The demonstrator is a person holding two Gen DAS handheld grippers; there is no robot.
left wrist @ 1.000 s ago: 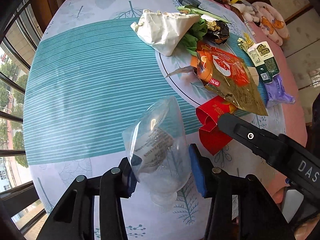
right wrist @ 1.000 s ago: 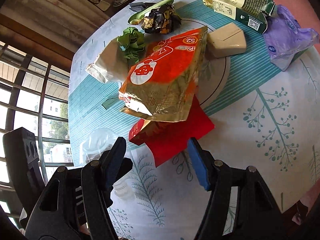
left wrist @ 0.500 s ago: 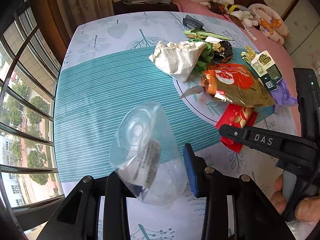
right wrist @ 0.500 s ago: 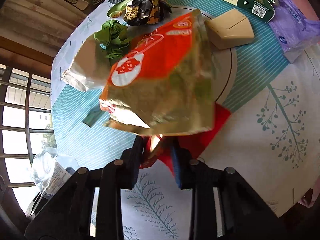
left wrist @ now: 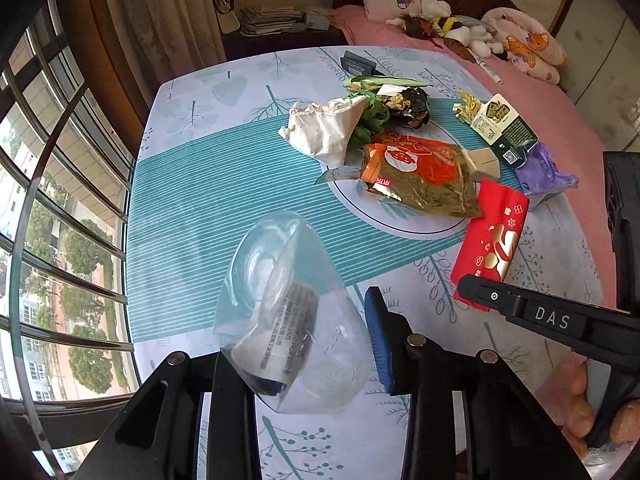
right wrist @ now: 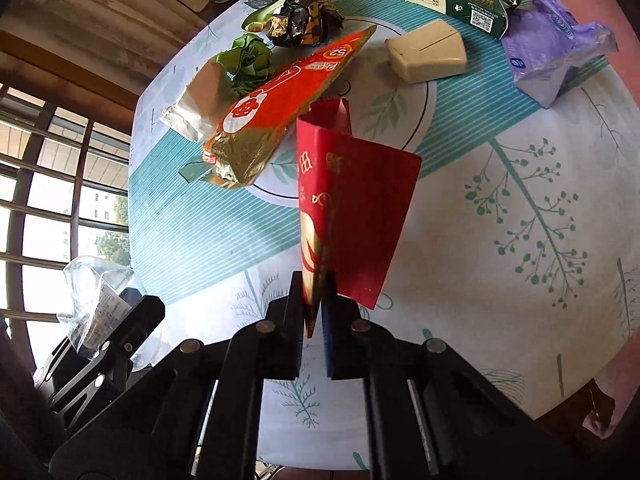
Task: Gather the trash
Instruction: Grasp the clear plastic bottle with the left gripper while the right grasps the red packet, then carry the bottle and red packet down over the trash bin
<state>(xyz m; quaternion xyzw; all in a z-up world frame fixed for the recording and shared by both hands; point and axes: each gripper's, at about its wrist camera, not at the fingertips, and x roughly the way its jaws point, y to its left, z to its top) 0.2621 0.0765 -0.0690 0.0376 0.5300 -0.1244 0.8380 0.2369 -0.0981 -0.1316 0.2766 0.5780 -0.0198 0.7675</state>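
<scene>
A crushed clear plastic bottle (left wrist: 288, 320) with a printed label hangs above the table, and my left gripper (left wrist: 304, 344) is shut on it; its left finger is hidden behind the plastic. The bottle (right wrist: 96, 300) also shows at the left edge of the right wrist view. My right gripper (right wrist: 316, 292) is shut on the lower corner of a red and gold paper packet (right wrist: 352, 208), which stands up folded above the cloth. Seen from the left wrist, the red packet (left wrist: 492, 244) sits at the tip of the right gripper (left wrist: 472, 292).
On the leaf-patterned tablecloth (left wrist: 200, 184) lie an orange and gold snack bag (right wrist: 280, 112), a white paper bag (left wrist: 324, 128), a green wrapper (right wrist: 248, 60), a black-gold wrapper (right wrist: 304, 20), a beige box (right wrist: 428, 52), a green carton (left wrist: 504, 128) and a purple bag (right wrist: 552, 60). Window bars are on the left, a pink bed behind.
The right gripper closed on the red packet and drew it out from under the snack bag, which dropped back flat. The left gripper rose with the bottle, so more of the table shows.
</scene>
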